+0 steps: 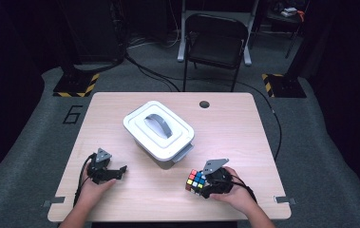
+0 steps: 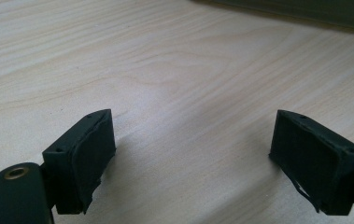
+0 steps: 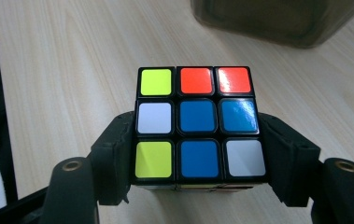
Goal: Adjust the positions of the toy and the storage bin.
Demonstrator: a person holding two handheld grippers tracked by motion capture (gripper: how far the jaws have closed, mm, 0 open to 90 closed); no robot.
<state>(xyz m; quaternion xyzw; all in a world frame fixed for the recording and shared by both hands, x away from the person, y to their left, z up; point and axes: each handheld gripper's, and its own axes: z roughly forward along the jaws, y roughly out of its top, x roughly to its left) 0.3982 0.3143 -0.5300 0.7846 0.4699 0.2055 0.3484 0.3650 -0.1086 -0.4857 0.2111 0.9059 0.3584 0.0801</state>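
The right tongs [image 3: 198, 154] clasp the rigid, light, slick-faced multicoloured plastic puzzle cube [image 3: 197, 123] by opposite flat sides, while the left tongs [image 2: 198, 158] gape empty.

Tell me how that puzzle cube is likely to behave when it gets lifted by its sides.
The puzzle cube looks rigid and flat-sided, so it probably won't roll or flop. Its stickers gleam, so the faces may be a bit slick between the right hand-held gripper's pads. Its layers could twist if squeezed off-centre. It seems small, likely light.
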